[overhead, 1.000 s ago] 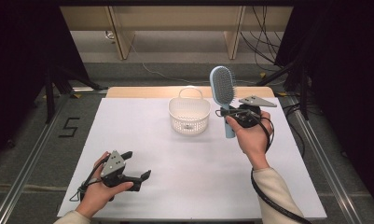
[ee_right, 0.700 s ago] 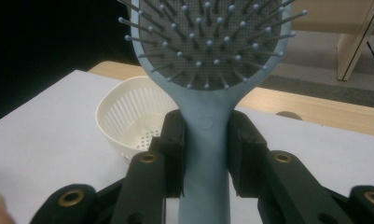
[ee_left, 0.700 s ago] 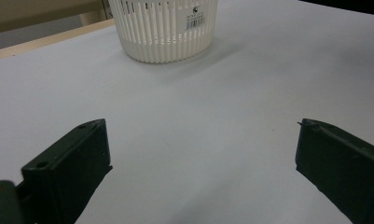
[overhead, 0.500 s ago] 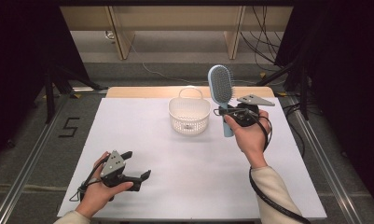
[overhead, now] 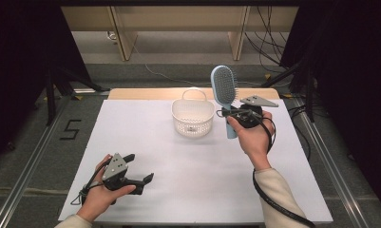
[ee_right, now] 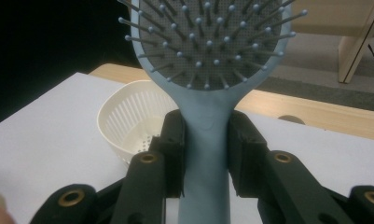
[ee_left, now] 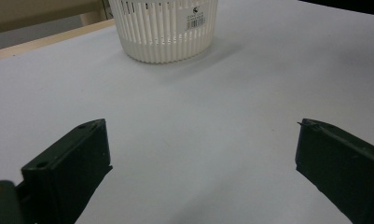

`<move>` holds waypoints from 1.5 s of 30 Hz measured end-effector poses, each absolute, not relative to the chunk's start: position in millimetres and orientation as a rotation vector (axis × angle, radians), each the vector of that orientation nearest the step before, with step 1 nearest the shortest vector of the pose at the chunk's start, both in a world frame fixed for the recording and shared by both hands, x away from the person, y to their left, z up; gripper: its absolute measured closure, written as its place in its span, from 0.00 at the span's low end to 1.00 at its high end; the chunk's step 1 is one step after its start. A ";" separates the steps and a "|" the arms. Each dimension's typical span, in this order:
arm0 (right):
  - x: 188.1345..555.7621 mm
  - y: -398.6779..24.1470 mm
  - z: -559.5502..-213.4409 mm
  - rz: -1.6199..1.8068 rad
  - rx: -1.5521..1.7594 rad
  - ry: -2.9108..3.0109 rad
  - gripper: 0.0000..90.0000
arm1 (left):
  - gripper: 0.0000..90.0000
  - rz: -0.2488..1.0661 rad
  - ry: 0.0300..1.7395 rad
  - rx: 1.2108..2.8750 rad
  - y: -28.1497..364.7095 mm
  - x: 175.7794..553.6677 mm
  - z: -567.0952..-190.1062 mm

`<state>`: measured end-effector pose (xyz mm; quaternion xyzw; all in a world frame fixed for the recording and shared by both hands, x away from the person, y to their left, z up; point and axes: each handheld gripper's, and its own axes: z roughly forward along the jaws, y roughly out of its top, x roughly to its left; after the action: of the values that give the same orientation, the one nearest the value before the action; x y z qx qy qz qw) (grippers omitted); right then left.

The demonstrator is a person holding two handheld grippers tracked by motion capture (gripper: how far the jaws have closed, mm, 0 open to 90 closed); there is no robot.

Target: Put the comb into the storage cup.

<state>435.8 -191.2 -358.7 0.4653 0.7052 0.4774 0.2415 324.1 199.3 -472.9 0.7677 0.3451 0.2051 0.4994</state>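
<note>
The right gripper (overhead: pixel 232 115) clamps the blue hairbrush (overhead: pixel 224 91) by its handle, upright, just right of the white basket (overhead: pixel 192 116). The left gripper (overhead: pixel 139 169) rests well nearer than the basket, jaws apart.

A "5" (overhead: pixel 71 129) is marked on the floor left of my table (overhead: pixel 145 142). My basket (ee_left: pixel 166 32) carries a small white sticker (ee_left: pixel 194 20) with a barcode and a dark logo; its print is too small for me to read.
</note>
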 end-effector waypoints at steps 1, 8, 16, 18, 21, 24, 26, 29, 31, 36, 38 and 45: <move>435.9 -191.0 -358.7 1.305 1.271 1.927 0.78 | 0.03 0.497 0.835 1.858 199.3 324.1 -472.9; 436.9 -189.7 -358.9 1.293 1.262 1.926 0.78 | 0.03 0.497 0.835 1.857 199.2 324.1 -472.9; 438.5 -188.0 -359.1 1.285 1.257 1.929 0.78 | 0.03 0.497 0.835 1.857 199.3 324.1 -472.9; 439.1 -187.3 -359.4 1.281 1.252 1.929 0.78 | 0.03 0.497 0.835 1.857 199.2 324.1 -472.9; 439.8 -186.7 -359.8 1.274 1.245 1.932 0.78 | 0.03 0.497 0.835 1.857 199.3 324.1 -472.9; 440.4 -186.0 -360.0 1.275 1.240 1.931 0.78 | 0.03 0.497 0.835 1.857 199.2 324.0 -472.9; 440.7 -185.9 -359.8 1.272 1.238 1.933 0.78 | 0.03 0.497 0.835 1.856 199.3 324.0 -472.8; 441.4 -185.2 -359.9 1.274 1.236 1.930 0.78 | 0.03 0.497 0.835 1.857 199.3 324.1 -472.9; 441.6 -185.1 -360.0 1.273 1.234 1.931 0.78 | 0.03 0.497 0.835 1.856 199.2 324.1 -472.9; 443.1 -183.6 -360.8 1.264 1.224 1.932 0.78 | 0.03 0.497 0.835 1.856 199.3 324.1 -472.8; 443.5 -183.2 -361.2 1.264 1.223 1.933 0.78 | 0.03 0.496 0.835 1.856 199.2 324.0 -472.9; 444.7 -181.8 -361.7 1.260 1.214 1.933 0.78 | 0.03 0.497 0.834 1.856 199.1 324.0 -472.8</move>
<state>444.7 -181.8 -361.7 0.4491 0.7150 0.4663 0.2641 324.0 199.1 -472.8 0.7674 0.3450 0.2053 0.4999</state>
